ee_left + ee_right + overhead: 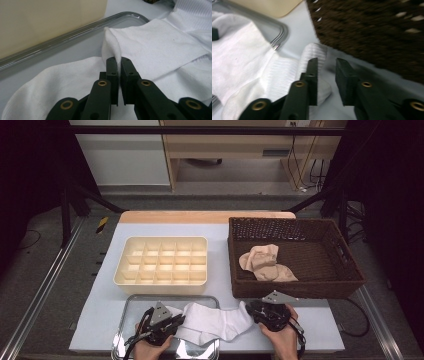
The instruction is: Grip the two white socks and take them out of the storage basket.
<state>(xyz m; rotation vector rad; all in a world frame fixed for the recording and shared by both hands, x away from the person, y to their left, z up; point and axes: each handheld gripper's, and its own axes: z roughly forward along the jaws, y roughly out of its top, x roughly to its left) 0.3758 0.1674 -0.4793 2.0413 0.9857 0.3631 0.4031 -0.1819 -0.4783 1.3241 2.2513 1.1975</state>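
Observation:
A white sock (215, 320) lies across the right end of a metal tray (130, 302) and out onto the pale table. My left gripper (180, 320) is at its left end. In the left gripper view the jaws (118, 62) are shut on a raised fold of the sock (155, 45). My right gripper (252, 309) is at the sock's right end, close in front of the basket. In the right gripper view its jaws (327, 63) stand apart and press on nothing. The ribbed cuff (312, 51) lies by the left jaw.
A cream compartment organizer (162, 260) stands just behind the tray. A dark wicker basket (295, 287) at the right holds beige socks (265, 262). Its front wall (374, 30) is close to my right gripper. The table's front edge lies just below both hands.

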